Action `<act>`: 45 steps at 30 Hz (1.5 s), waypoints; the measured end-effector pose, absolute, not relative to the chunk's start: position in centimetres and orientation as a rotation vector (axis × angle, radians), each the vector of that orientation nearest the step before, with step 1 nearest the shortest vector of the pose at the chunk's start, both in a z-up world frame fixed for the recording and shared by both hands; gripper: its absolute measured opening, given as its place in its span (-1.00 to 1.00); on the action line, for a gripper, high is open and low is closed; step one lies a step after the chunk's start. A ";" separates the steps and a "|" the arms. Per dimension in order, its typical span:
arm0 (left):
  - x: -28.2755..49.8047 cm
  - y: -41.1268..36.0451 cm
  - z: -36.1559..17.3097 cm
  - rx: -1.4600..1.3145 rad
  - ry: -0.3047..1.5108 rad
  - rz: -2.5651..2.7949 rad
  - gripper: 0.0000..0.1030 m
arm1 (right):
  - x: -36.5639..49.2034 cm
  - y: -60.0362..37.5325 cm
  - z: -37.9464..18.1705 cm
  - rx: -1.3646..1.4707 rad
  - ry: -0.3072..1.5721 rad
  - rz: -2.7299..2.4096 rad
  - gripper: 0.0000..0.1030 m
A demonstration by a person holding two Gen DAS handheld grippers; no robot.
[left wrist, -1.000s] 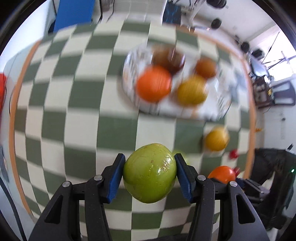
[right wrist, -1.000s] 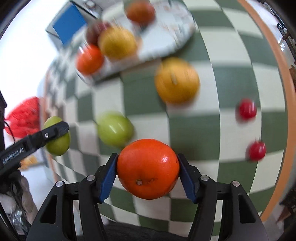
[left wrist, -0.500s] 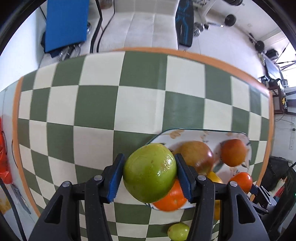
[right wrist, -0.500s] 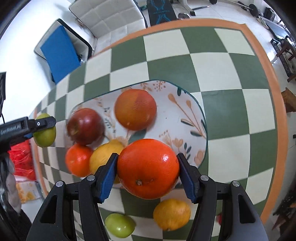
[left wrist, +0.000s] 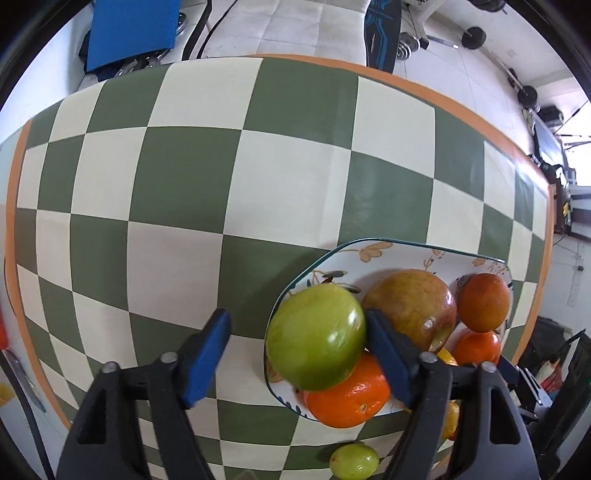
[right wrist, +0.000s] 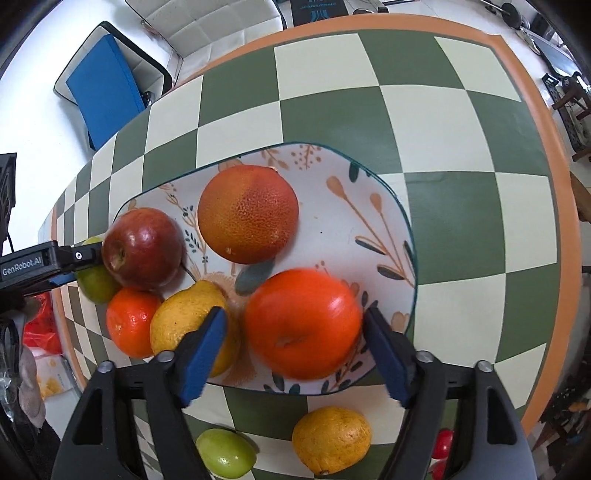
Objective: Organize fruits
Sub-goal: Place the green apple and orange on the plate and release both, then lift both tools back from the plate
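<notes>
Covering table: green-cream checked cloth [left wrist: 258,177] | behind: blue board [left wrist: 133,29]

Fruits on plate [right wrist: 369,229], two fruits on tablecloth [right wrist: 461,122] before plate

The only readable text is "GenRobot.AI", in white on the black left tongs [right wrist: 79,266].

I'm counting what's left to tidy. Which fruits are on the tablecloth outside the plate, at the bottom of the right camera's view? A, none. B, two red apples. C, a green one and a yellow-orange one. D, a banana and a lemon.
C: a green fruit and a yellow-orange fruit lie on the checked cloth, just outside the plate.
</notes>
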State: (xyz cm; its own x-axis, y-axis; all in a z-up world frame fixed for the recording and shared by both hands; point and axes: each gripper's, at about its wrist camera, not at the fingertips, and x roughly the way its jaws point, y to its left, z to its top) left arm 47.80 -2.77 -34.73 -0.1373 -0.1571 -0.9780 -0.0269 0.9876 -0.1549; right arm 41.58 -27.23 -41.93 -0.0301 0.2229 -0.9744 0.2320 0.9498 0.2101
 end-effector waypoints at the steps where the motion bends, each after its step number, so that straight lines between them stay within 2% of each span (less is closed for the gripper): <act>1: 47.8 -2.6 -34.6 -0.150 1.706 -0.113 0.48 | 41.5 -27.2 -41.7 0.350 1.607 -0.009 0.65; 2: 47.6 -2.4 -34.4 -0.157 1.699 -0.108 0.48 | 41.4 -27.3 -41.3 0.344 1.604 -0.009 0.69; 3: 47.5 -2.3 -34.1 -0.155 1.688 -0.101 0.56 | 41.2 -27.2 -41.0 0.327 1.601 -0.014 0.71; 4: 47.3 -2.3 -33.8 -0.144 1.675 -0.089 0.74 | 41.2 -27.2 -40.7 0.315 1.598 -0.019 0.77; 5: 47.0 -2.3 -33.4 -0.129 1.660 -0.081 0.77 | 41.0 -27.2 -40.4 0.298 1.593 -0.027 0.82; 20: 38.7 -4.2 -26.6 0.001 1.433 -0.068 0.79 | 36.6 -27.0 -33.8 0.140 1.460 -0.088 0.84; 36: 29.3 -6.1 -16.9 0.044 1.175 -0.082 0.79 | 28.0 -26.8 -22.5 0.107 1.238 -0.063 0.84; 45: 25.4 -6.7 -12.7 0.046 1.093 -0.115 0.79 | 23.4 -27.0 -16.5 0.118 1.132 -0.075 0.84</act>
State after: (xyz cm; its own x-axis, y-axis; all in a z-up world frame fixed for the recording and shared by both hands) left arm 25.35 -6.74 -12.71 0.4544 -0.0706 -0.8880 0.1159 0.9931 -0.0197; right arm 23.41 -27.04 -16.53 0.4236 0.0000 -0.9059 0.1192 0.9913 0.0558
